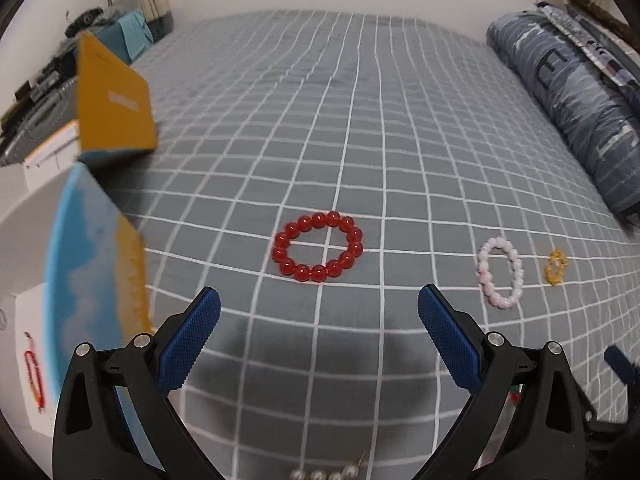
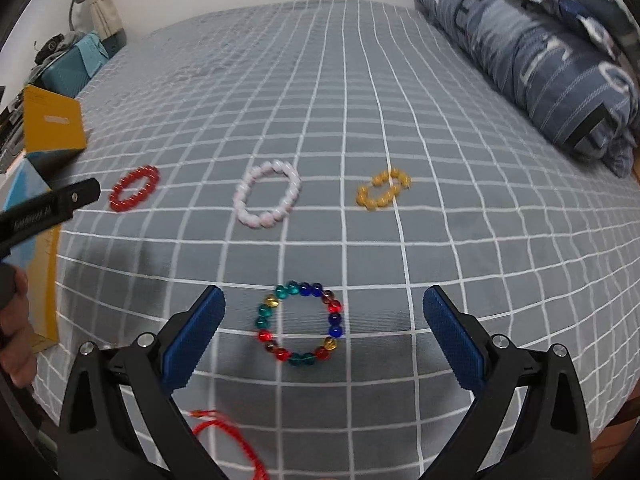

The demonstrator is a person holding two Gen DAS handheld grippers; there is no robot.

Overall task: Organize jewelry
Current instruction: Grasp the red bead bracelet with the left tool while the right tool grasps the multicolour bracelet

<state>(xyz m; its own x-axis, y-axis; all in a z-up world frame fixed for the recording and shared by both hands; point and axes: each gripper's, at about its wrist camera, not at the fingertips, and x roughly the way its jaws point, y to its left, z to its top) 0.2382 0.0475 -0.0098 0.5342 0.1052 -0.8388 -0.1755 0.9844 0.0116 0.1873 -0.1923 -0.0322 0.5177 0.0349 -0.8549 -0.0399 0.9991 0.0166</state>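
Observation:
On the grey checked bedspread lies a red bead bracelet (image 1: 318,246), just ahead of my open left gripper (image 1: 319,303), which holds nothing. To its right rest a pink bead bracelet (image 1: 500,273) and a small yellow bead bracelet (image 1: 555,267). In the right wrist view the same three lie in a row: red (image 2: 134,188), pink (image 2: 268,194), yellow (image 2: 383,189). A multicoloured bead bracelet (image 2: 300,323) sits between the fingers of my open right gripper (image 2: 324,303). A red cord bracelet (image 2: 224,436) lies near the bed's front edge. Pearl beads (image 1: 332,472) show below the left gripper.
An open yellow-and-blue box (image 1: 100,240) stands at the left, its lid (image 1: 114,100) raised; a red string piece (image 1: 34,376) lies inside on white. A folded blue quilt (image 2: 532,60) runs along the right side. A hand (image 2: 14,332) grips the other tool at left.

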